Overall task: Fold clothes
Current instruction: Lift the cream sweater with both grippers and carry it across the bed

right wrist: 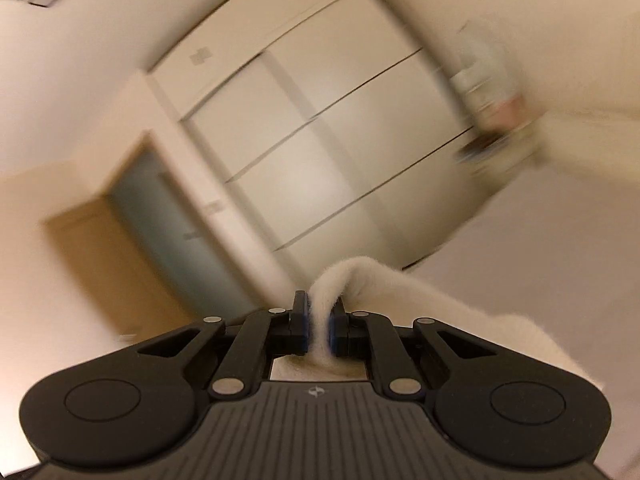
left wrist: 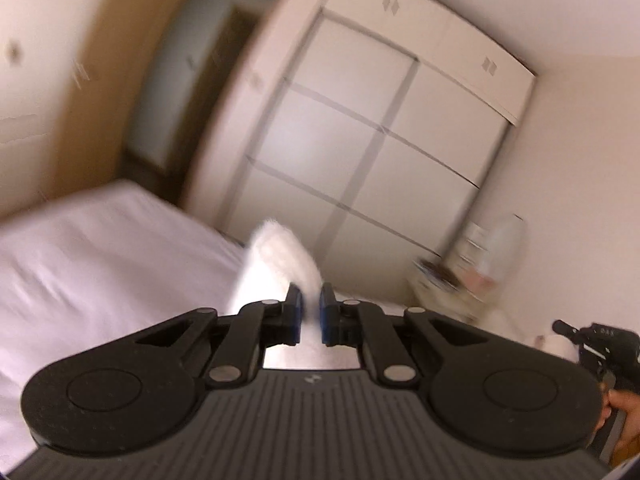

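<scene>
Left gripper (left wrist: 311,312): jaws clenched on a bunched part of the white garment (left wrist: 276,268), which fills the narrow gap between the blue pads (left wrist: 297,316) and sticks up past the fingertips.
Right gripper (right wrist: 319,326): jaws clenched on a fluffy cream-white fold of the same garment (right wrist: 420,312); the cloth rises between the pads (right wrist: 305,328), loops over the right finger and trails off down to the right.
Garment: held up in both grippers, above the bed (left wrist: 100,264); in the left view it shows white against the sheet, and more white cloth lies low at the right by the other gripper (left wrist: 596,344).
Garment texture: plush, fuzzy at the edges; what kind of clothing it is cannot be told.
Bed: pale sheet with soft creases, filling the left and lower left of the left view.
Wardrobe (left wrist: 360,152): white, with sliding doors split by thin horizontal lines and small cupboards on top; straight ahead in both views, tilted in the right one.
Door (right wrist: 180,236): frosted grey-blue panel in a tan frame, left of the wardrobe.
Corner clutter (left wrist: 476,264): some pale and dark things by the wall right of the wardrobe, too blurred to name.
Hand (left wrist: 624,416): bare skin at the lower right edge of the left view, gripping the other tool's handle.
Sharpness: both views are smeared by motion.
</scene>
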Available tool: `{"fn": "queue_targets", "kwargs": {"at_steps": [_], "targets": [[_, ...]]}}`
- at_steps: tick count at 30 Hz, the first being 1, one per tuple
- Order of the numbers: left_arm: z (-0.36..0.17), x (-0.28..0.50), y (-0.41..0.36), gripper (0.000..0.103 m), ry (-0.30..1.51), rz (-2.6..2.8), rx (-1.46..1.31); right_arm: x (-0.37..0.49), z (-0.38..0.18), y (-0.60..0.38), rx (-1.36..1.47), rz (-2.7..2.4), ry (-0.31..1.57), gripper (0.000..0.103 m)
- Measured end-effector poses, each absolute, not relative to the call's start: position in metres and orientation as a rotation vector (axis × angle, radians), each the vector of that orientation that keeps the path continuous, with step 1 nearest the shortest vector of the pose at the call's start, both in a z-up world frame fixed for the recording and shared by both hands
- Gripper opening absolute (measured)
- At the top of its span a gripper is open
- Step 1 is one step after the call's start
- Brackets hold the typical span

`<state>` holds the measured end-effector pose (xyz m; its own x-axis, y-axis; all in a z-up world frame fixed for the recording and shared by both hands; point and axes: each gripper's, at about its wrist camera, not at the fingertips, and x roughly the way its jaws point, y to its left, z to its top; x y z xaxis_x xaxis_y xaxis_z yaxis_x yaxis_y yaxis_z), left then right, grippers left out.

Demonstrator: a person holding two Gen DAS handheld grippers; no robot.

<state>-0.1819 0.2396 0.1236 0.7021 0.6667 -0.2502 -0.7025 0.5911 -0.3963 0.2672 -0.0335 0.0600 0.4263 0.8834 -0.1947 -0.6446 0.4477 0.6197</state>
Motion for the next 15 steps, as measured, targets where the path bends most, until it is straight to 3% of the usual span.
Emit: {"fn": "queue_targets", "kwargs": {"at_steps": [4, 7, 10, 12, 13, 14, 15], "targets": [[0.185, -0.257, 0.212, 0.005, 0.002, 0.912, -0.403, 0.228, 0.087, 0.049, 0.548, 1.215, 0.571, 0.006], [0.2, -0.282, 0.175, 0.005, -0.029, 0.913, -0.389, 0.193, 0.105, 0.084, 0.519, 1.324, 0.546, 0.005], [0.15, -0.273, 0.153, 0.007, 0.109, 0.885, -0.552, 0.175, 0.102, 0.09, 0.464, 1.361, 0.567, 0.005], [0.108, -0.263, 0.139, 0.024, 0.223, 0.859, -0.681, 0.182, 0.081, 0.087, 0.406, 1.315, 0.663, 0.005], [0.088, -0.259, 0.133, 0.03, 0.281, 0.844, -0.745, 0.19, 0.062, 0.087, 0.353, 1.275, 0.755, 0.008], [0.067, -0.254, 0.126, 0.032, 0.339, 0.828, -0.808, 0.197, 0.043, 0.086, 0.302, 1.23, 0.838, 0.023], [0.046, -0.249, 0.12, 0.032, 0.396, 0.81, -0.871, 0.204, 0.023, 0.08, 0.258, 1.165, 0.894, 0.03]]}}
